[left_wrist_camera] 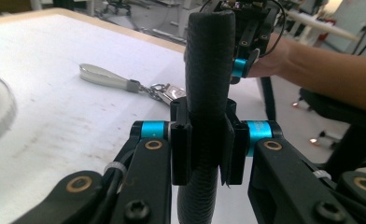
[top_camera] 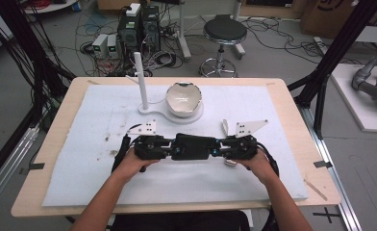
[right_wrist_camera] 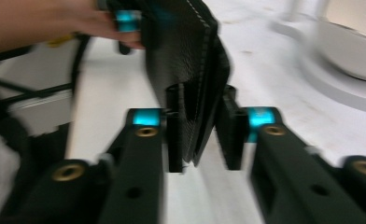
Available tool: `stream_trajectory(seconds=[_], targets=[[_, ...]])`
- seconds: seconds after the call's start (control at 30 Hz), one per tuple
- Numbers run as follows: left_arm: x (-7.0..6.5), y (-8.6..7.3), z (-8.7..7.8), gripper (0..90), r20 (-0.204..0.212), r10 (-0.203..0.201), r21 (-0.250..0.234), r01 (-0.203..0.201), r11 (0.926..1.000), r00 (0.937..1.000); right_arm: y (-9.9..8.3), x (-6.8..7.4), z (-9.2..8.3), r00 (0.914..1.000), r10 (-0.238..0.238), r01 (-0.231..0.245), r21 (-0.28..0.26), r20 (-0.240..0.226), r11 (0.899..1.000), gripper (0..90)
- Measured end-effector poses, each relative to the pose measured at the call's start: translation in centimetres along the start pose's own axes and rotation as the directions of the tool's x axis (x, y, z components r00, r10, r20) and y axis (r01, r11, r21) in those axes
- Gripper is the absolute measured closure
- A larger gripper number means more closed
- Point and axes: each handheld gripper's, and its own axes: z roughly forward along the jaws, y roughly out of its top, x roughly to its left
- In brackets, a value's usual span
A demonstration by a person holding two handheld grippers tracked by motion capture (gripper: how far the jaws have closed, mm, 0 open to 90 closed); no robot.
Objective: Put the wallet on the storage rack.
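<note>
A black leather wallet (top_camera: pixel 194 146) with stitched edges hangs just above the white mat between my two grippers, which face each other. My left gripper (top_camera: pixel 173 150) is shut on the wallet's left end. In the left gripper view both pads clamp the wallet (left_wrist_camera: pixel 209 70), which stands upright between the gripper (left_wrist_camera: pixel 204 135) jaws. My right gripper (top_camera: pixel 216 150) is at the other end. In the blurred right gripper view the wallet (right_wrist_camera: pixel 190 70) leans on the left pad of the gripper (right_wrist_camera: pixel 203 135), and a narrow gap shows at the right pad, so the jaws are open around it.
A cracked white bowl (top_camera: pixel 183 98) rests on a white stand with an upright post (top_camera: pixel 141 82) at the back of the mat. A pale strap with a key ring (left_wrist_camera: pixel 106 77) lies on the mat near the right hand. A stool (top_camera: pixel 223 33) and cables are beyond the table.
</note>
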Motion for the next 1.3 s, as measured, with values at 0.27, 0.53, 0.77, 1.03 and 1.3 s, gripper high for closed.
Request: stream_trajectory(seconds=[0.27,0.53,0.77,1.03,1.3], targets=[[0.0,1.5,-1.6,78.1,-0.158,0.039,-0.006,-0.04,0.9992,0.9867,0.0,-0.6,-2.8,0.9617,0.097,-0.092,-0.03,0.256,0.995,34.8],[-0.2,3.9,-3.4,78.1,-0.297,0.097,0.03,-0.093,0.9952,0.9498,-0.6,-0.7,-5.5,0.9051,0.083,-0.11,0.04,0.417,0.993,29.6],[0.1,6.6,-3.9,77.9,-0.371,0.162,0.104,-0.133,0.9857,0.9144,-1.0,-1.0,-6.5,0.895,0.115,-0.142,0.032,0.431,0.989,29.7],[1.3,9.5,-3.8,77.9,-0.406,0.19,0.145,-0.142,0.9792,0.8941,-1.2,-1.4,-7.0,0.8842,0.135,-0.158,0.016,0.447,0.987,29.9],[2.7,12.1,-2.9,78.0,-0.417,0.256,0.238,-0.167,0.9566,0.8721,-1.2,-1.6,-7.8,0.8765,0.143,-0.161,-0.001,0.46,0.987,29.9]])
